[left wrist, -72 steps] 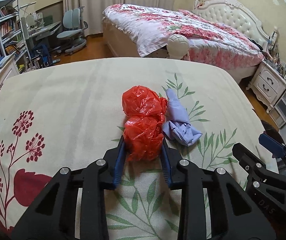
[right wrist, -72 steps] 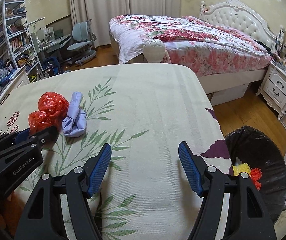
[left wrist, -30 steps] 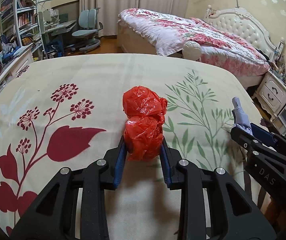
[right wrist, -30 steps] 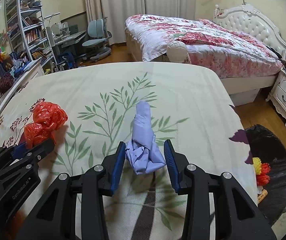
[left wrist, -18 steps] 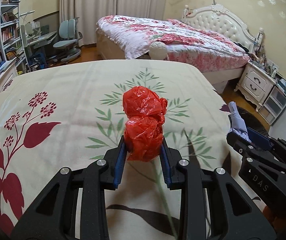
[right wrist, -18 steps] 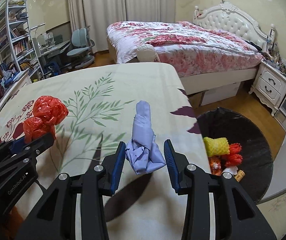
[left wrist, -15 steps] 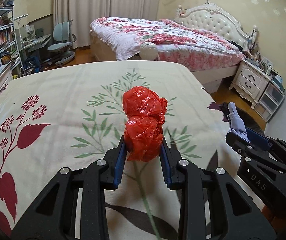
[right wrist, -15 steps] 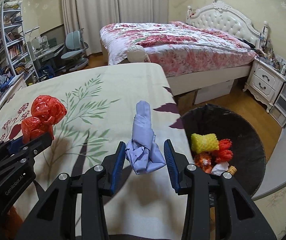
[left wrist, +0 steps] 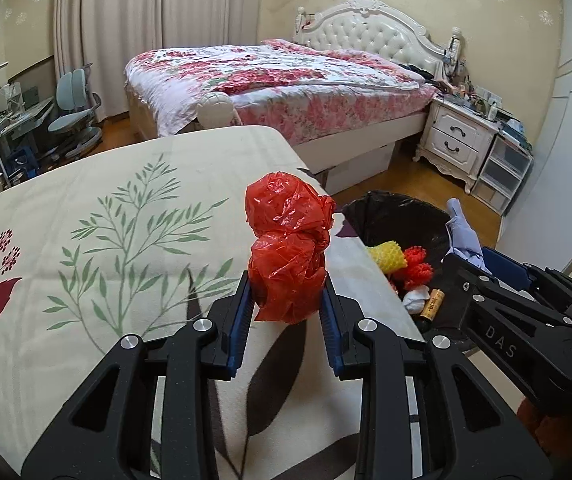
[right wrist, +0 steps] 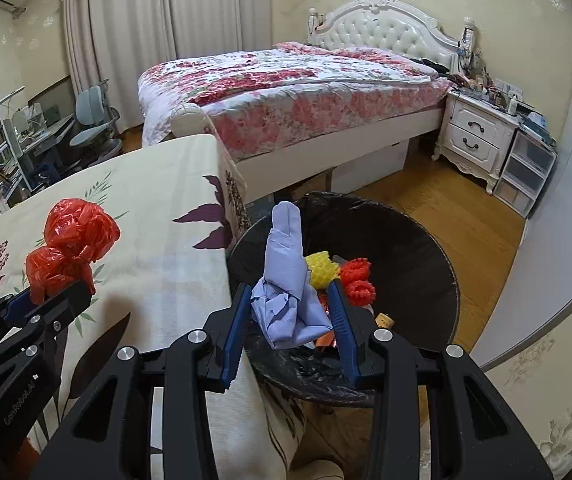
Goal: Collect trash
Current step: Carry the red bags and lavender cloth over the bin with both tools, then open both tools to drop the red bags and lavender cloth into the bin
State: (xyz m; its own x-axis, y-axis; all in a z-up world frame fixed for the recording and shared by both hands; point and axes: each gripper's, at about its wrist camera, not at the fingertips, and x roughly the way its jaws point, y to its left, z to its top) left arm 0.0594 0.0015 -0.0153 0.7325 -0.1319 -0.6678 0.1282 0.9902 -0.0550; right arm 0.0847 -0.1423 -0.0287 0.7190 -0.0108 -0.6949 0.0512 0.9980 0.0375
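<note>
My left gripper (left wrist: 286, 304) is shut on a crumpled red plastic bag (left wrist: 288, 248) and holds it above the right edge of the floral tablecloth (left wrist: 105, 240). The red bag also shows at the left of the right wrist view (right wrist: 71, 246). My right gripper (right wrist: 292, 320) is shut on a crumpled pale blue glove (right wrist: 288, 280) and holds it over the black-lined trash bin (right wrist: 414, 248). The glove and right gripper also show at the right of the left wrist view (left wrist: 464, 236). The bin (left wrist: 390, 208) stands on the floor beside the table.
The bin holds yellow foam (right wrist: 320, 268), red foam pieces (right wrist: 360, 280) and other scraps. A bed with a floral cover (right wrist: 286, 92) stands behind, a white nightstand (right wrist: 478, 136) at the right, a desk chair (left wrist: 73, 120) and shelves at the left.
Both grippers have moved right with their loads. The right gripper now holds the glove over the bin. The left gripper has reached the table's right edge, and the bin has come into its view.
</note>
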